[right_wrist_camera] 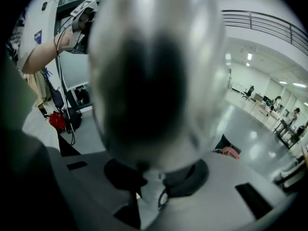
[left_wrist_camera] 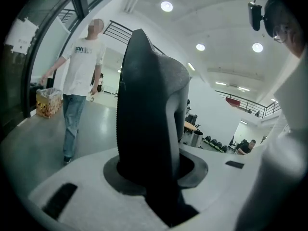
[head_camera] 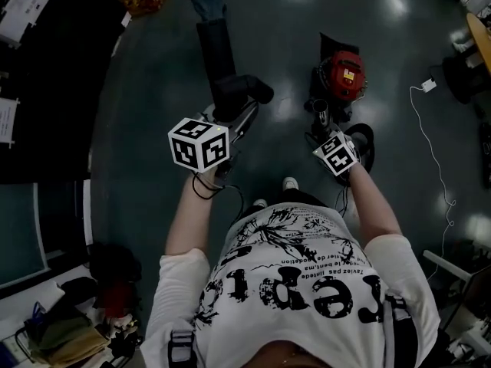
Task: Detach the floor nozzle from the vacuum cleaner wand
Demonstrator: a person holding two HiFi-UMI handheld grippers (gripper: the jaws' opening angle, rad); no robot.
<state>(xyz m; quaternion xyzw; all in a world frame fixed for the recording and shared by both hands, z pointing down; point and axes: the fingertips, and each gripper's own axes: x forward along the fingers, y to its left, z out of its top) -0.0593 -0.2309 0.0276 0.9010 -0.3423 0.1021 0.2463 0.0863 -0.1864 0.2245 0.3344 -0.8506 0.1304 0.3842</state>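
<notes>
In the head view my left gripper (head_camera: 234,112) is shut on the black floor nozzle (head_camera: 222,67), which it holds up off the floor. The left gripper view shows the nozzle's black and grey neck (left_wrist_camera: 149,114) standing between the jaws of the left gripper (left_wrist_camera: 154,170). My right gripper (head_camera: 326,133) is shut on the shiny metal wand (head_camera: 320,116). In the right gripper view the wand (right_wrist_camera: 154,71) is a blurred tube that fills the picture above the right gripper (right_wrist_camera: 154,174). In the head view nozzle and wand are apart, with bare floor between them.
The red canister vacuum (head_camera: 343,75) sits on the floor just beyond my right gripper. A person in jeans (left_wrist_camera: 79,76) walks at the far left with a basket. A white cable (head_camera: 433,152) trails at the right. Bags (head_camera: 61,328) lie at the lower left.
</notes>
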